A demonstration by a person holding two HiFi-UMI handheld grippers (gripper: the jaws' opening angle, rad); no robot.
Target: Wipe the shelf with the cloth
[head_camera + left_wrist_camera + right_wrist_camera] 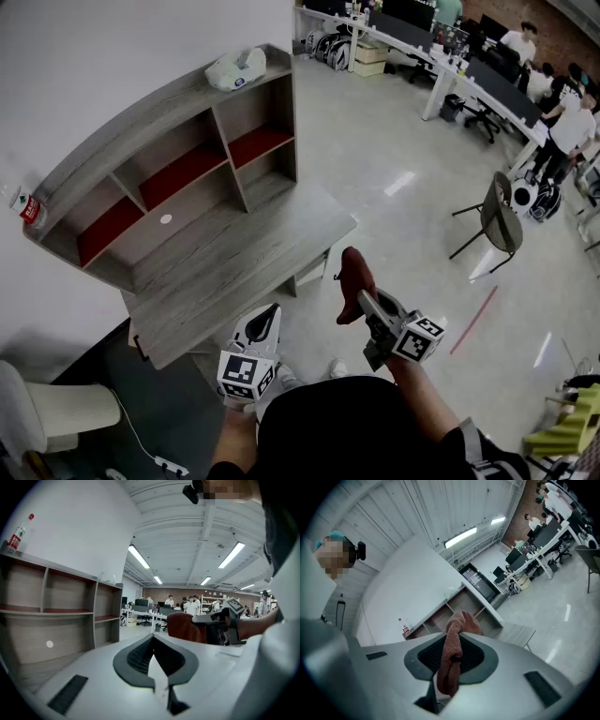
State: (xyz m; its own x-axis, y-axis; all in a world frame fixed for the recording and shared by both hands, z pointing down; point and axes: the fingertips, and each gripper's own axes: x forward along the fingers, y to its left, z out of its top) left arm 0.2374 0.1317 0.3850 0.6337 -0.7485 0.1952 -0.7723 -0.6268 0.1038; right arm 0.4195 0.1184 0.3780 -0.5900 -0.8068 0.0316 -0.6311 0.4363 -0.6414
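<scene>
Shelf: grey wood-grain hutch shelf with red-lined open compartments, backed against the white wall; it stands on a matching grey wood desk top.
Cloth: reddish-brown terry cloth, bunched and pinched in the right gripper; one end pokes past the jaw tips, the other hangs down between them. In the head view the cloth shows against the floor, off the desk's front corner – not touching shelf or desk.
Right gripper: white two-jaw gripper with a marker cube, jaws clamped on the cloth, held low in front of the person's body.
Left gripper: matching white two-jaw gripper, tips near the desk's front edge; in its own view the jaws are pressed together with nothing between them.
Shelf top, left end: clear plastic bottle with red label and red cap, upright.
Shelf top, right end: crumpled white plastic bag – lying by the edge.
Lower bay: small white round spot on the wood surface; cannot tell what it is.
Floor: glossy pale grey floor, a short red line to the person's right.
Chair: dark thin-legged chair, well apart from the desk.
Background: several people at long white office desks along the far side.
</scene>
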